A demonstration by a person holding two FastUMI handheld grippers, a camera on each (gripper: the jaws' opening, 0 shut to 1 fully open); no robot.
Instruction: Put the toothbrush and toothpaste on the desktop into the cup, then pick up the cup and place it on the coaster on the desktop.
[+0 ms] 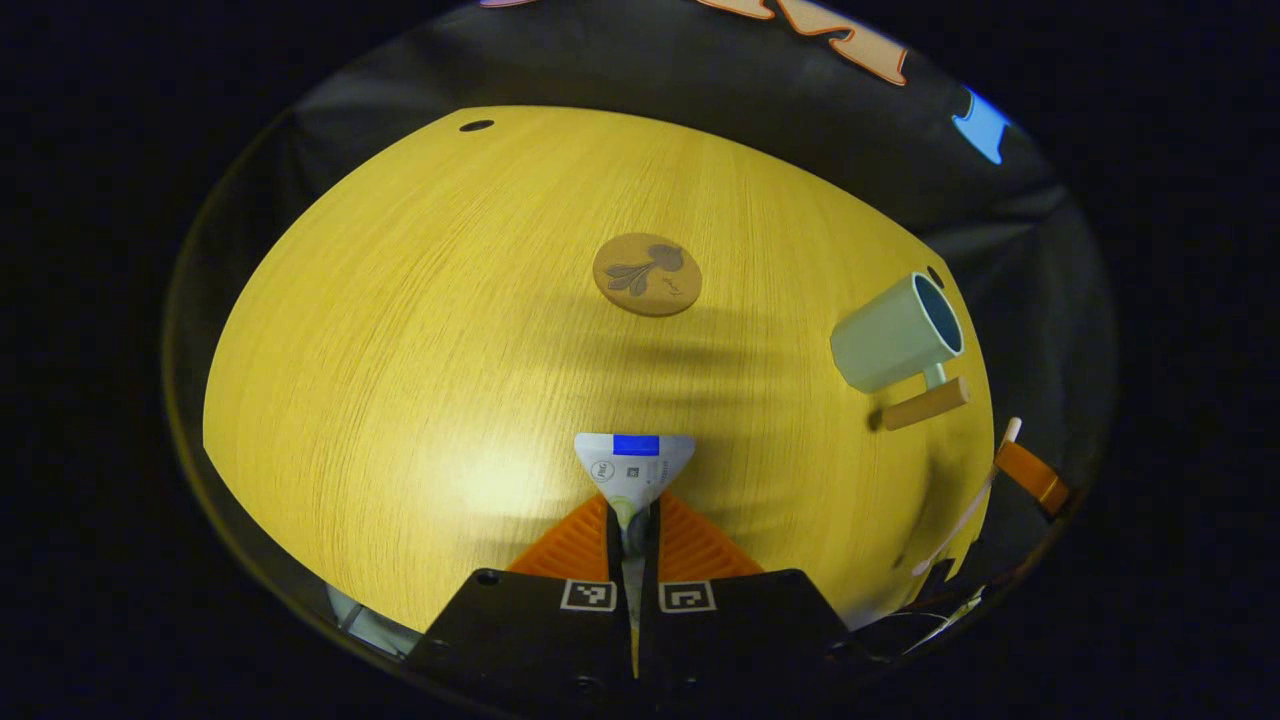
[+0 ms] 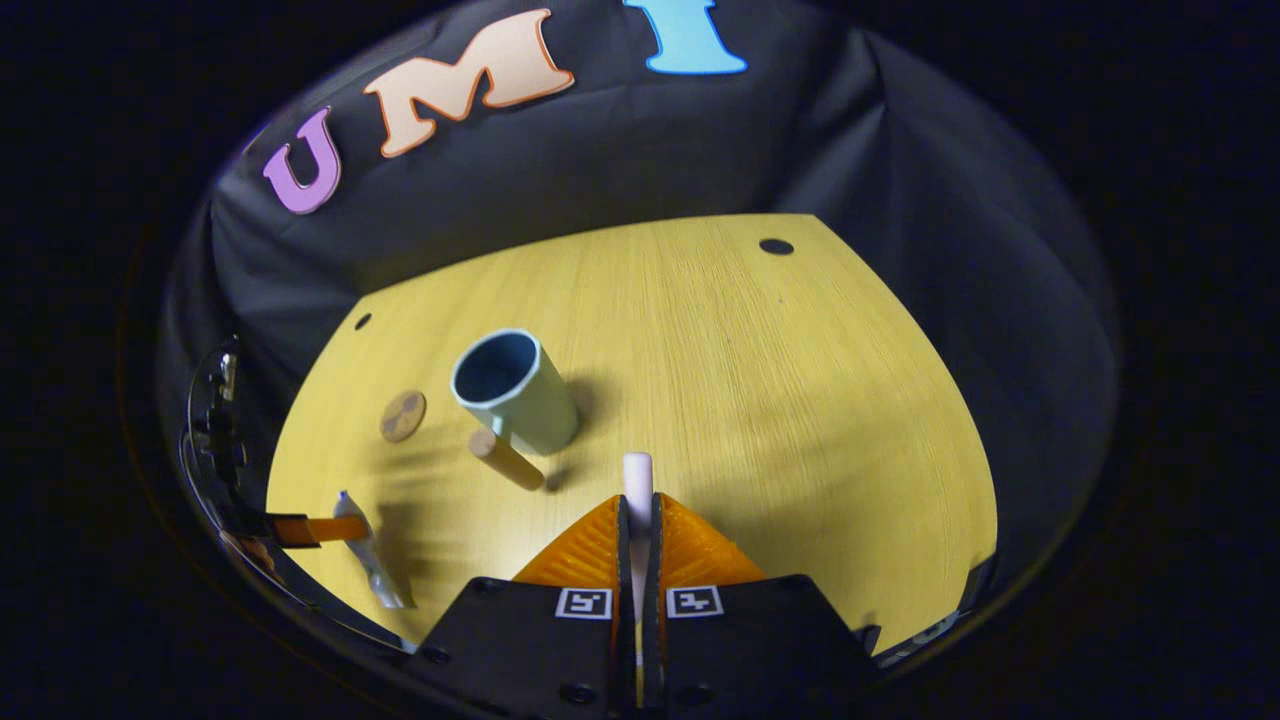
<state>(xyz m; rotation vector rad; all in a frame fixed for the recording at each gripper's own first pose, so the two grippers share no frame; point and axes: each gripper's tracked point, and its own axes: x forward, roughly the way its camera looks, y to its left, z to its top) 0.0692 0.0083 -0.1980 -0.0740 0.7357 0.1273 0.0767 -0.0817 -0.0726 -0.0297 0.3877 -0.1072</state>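
Desktop point(image 1: 400, 350): yellow wood grain, fine straight lines. Cup point(image 1: 895, 335): pale mint outside, dark blue-grey inside, tan wooden handle. Coaster point(image 1: 647, 274): light brown, darker brown leaf motif. Toothpaste point(image 1: 635, 468): white tube, blue band at end. Toothbrush point(image 2: 637, 480): pale pinkish-white.

Toothpaste point(image 1: 637, 468): white tube with a blue band at the flat crimped end, pinched between the left gripper's point(image 1: 634, 520) fingers, crimp pointing forward above the desktop; in the right gripper view, seen hanging from those fingers at far left point(image 2: 372, 560).

Toothbrush point(image 2: 637, 478): pale pink-white handle, clamped in the right gripper point(image 2: 637, 530), rounded end jutting forward; in the left gripper view, a thin white stick at the right edge point(image 1: 965, 515).

Cup point(image 2: 515, 390): pale green, dark inside, empty, upright on the desktop, wooden handle point(image 2: 505, 459) sticking out sideways.

Coaster point(image 1: 647, 274): round, tan, dark leaf motif, flat on the desktop, well apart from the cup.
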